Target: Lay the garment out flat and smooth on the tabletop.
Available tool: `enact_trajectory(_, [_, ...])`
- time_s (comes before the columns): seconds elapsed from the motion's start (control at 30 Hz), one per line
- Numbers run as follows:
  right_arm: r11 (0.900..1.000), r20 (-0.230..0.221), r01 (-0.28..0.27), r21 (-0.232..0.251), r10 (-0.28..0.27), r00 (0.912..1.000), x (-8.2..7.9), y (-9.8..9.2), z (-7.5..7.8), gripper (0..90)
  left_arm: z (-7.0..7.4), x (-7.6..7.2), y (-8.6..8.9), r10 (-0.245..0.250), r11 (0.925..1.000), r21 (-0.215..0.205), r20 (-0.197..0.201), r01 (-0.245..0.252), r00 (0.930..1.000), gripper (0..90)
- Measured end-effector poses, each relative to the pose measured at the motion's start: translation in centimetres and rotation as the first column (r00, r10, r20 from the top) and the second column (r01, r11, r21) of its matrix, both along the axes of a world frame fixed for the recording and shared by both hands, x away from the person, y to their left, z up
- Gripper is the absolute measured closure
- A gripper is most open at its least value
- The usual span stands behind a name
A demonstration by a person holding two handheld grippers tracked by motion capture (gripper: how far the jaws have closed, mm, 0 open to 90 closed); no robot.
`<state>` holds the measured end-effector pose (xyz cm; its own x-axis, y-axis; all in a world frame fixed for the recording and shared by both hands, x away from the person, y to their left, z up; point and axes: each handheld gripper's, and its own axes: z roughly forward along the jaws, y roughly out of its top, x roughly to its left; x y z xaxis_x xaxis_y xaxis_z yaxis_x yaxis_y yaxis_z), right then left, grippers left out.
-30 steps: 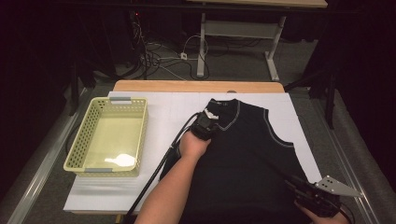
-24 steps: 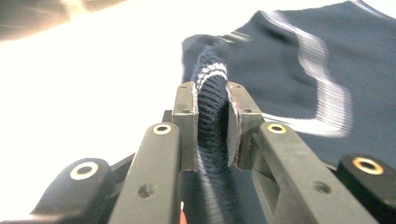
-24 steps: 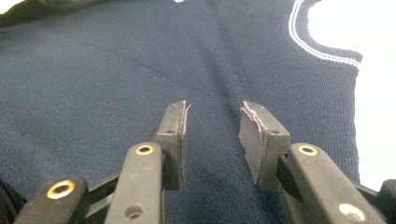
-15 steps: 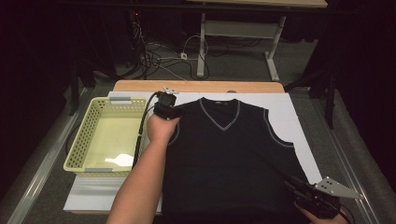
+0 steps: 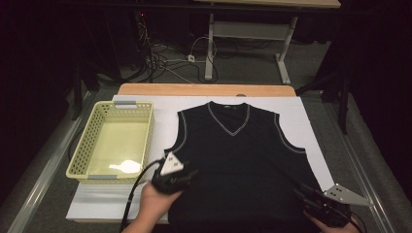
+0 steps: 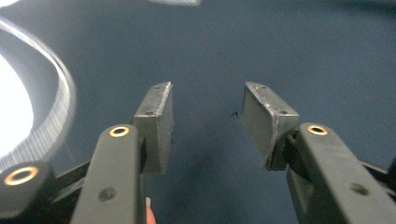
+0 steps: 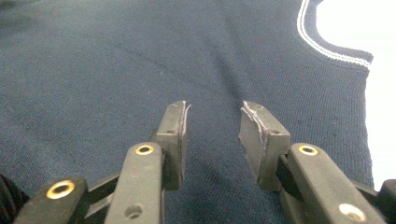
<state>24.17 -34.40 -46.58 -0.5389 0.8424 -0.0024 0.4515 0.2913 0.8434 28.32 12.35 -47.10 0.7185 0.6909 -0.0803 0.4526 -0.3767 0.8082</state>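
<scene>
- One dark navy sleeveless knitted vest with pale trim (image 5: 238, 155) lies spread flat on the white-covered table (image 5: 311, 121), its V-neck at 12 o'clock and its hem at 6 o'clock.
- One pale yellow perforated plastic basket (image 5: 145, 127) stands at 9 o'clock of the vest, just beside it.
- Two grippers show in the high view: the left gripper (image 5: 187, 175) at the vest's 8 o'clock edge, the right gripper (image 5: 311, 198) at its 5 o'clock corner.
- The high view gives the whole layout, but the jaws are too dark there to read.
- The left gripper view (image 6: 208, 114) shows the jaws spread over the navy cloth, having just been closing a little, with nothing pinched between them; a blurred pale band of trim curves at 9 o'clock.
- The right gripper view (image 7: 212, 126) brings out the knit ribs that the high view hides; its jaws stand spread above the cloth, pinching nothing, with a striped armhole edge at 1 o'clock.
</scene>
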Motion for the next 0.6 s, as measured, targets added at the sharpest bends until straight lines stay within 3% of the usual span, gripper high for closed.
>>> enact_trajectory(0.07, [1.0, 0.0, -0.002, -0.001, 0.002, 1.0, 0.0, 0.2, 0.1, 63.3, -0.6, -2.7, 1.1, -0.003, 0.9999, -0.012, -0.002, 0.003, 1.0, 55.0])
enact_trajectory(0.13, [1.0, 0.002, -0.005, -0.004, 0.005, 1.0, 0.1, 0.4, 0.1, 63.2, -1.0, -5.0, 2.4, 0.0, 0.9987, -0.051, 0.014, 0.001, 0.9999, 59.2])
enact_trajectory(0.23, [1.0, 0.001, -0.009, -0.001, 0.009, 1.0, 0.3, 0.8, 0.0, 62.4, -1.0, -6.9, 3.5, -0.001, 0.9952, -0.098, 0.0, 0.001, 1.0, 59.5])
enact_trajectory(0.3, [1.0, 0.001, -0.013, -0.001, 0.013, 0.9999, 0.5, 1.1, -0.1, 61.8, -1.2, -7.7, 4.0, 0.003, 0.9958, -0.091, 0.0, -0.003, 1.0, 59.6])
enact_trajectory(0.37, [1.0, 0.005, -0.022, -0.005, 0.022, 0.9997, 0.7, 1.5, -0.1, 61.6, -1.8, -7.9, 4.2, -0.001, 0.996, -0.09, -0.037, -0.003, 0.9993, 61.5])
enact_trajectory(0.6, [0.997, 0.018, -0.076, -0.001, 0.076, 0.997, 2.7, 4.1, 0.2, 61.0, -3.2, -9.0, 4.0, -0.024, 0.9996, -0.018, -0.082, 0.023, 0.9963, 63.5])
